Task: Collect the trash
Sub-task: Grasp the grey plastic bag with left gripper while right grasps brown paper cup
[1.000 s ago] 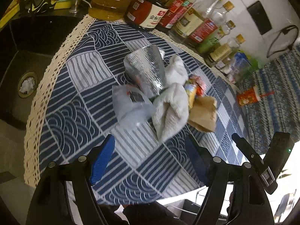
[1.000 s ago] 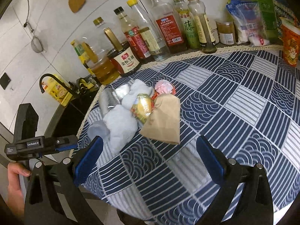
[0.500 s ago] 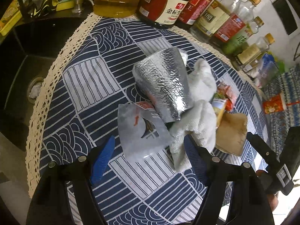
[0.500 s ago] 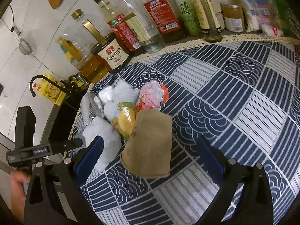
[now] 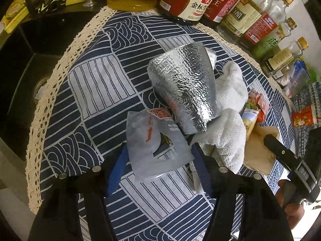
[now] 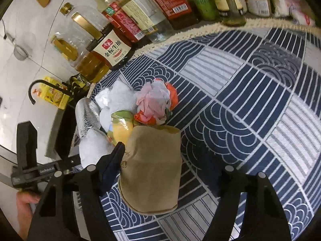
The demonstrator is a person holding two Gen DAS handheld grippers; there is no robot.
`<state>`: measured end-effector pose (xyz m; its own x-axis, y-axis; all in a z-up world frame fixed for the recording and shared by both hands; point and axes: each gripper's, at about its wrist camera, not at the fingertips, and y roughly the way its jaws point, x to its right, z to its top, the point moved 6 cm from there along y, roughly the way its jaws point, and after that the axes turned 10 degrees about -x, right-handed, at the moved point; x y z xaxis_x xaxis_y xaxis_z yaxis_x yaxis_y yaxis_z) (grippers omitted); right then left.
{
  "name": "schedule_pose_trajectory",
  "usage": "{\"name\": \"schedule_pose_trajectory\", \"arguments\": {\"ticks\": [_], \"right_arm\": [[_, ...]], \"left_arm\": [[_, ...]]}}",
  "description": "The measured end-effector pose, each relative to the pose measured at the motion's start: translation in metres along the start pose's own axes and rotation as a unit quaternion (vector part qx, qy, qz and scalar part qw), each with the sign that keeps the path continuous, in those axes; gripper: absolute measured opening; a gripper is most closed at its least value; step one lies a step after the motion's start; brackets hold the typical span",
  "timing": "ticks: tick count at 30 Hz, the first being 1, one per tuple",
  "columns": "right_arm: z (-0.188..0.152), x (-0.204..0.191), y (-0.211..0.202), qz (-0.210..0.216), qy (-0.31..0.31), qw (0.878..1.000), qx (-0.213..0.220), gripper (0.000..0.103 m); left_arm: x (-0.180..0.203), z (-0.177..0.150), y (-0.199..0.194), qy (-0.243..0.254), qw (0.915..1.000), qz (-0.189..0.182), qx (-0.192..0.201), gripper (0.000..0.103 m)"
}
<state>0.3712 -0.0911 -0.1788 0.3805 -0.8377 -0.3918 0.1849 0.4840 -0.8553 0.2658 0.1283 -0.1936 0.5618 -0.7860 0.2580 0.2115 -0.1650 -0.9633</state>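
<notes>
A pile of trash lies on the blue-and-white patterned cloth (image 5: 96, 84). A grey plastic wrapper (image 5: 144, 140) lies flat between the fingers of my left gripper (image 5: 158, 150), whose jaws are closing, the pads at its edges but not visibly pressing. Behind it are a silver foil bag (image 5: 184, 88) and a white cloth (image 5: 226, 124). A brown paper bag (image 6: 152, 166) sits between the closing jaws of my right gripper (image 6: 172, 160); the left finger touches its side and the right finger stands apart. Crumpled pink paper (image 6: 154, 100) and a yellow packet (image 6: 122, 130) lie beyond it.
A row of sauce and oil bottles (image 5: 200, 2) lines the back edge. A black sink (image 5: 20, 80) drops off left of the cloth's lace border. More packets (image 5: 301, 118) sit at the right. Each gripper shows in the other's view, held by a hand (image 6: 24, 202).
Both grippers came down and forward onto the pile. Their jaws have narrowed, the left around the grey wrapper, the right around the brown paper bag.
</notes>
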Motion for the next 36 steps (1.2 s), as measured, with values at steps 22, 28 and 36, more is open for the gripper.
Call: {"name": "schedule_pose_trajectory", "arguments": {"ticks": [22, 28, 36], "right_arm": [[-0.016, -0.004, -0.017, -0.003, -0.029, 0.999, -0.013, 0.059], [-0.036, -0.013, -0.027, -0.011, -0.025, 1.000, 0.000, 0.059], [-0.078, -0.042, -0.041, -0.022, -0.016, 0.999, 0.021, 0.059]], "left_arm": [[0.000, -0.029, -0.026, -0.018, 0.9992, -0.012, 0.033, 0.061], [0.004, -0.045, -0.036, 0.003, 0.9989, -0.027, 0.038, 0.061], [-0.005, -0.078, -0.052, 0.040, 0.9973, -0.046, 0.040, 0.061]]}}
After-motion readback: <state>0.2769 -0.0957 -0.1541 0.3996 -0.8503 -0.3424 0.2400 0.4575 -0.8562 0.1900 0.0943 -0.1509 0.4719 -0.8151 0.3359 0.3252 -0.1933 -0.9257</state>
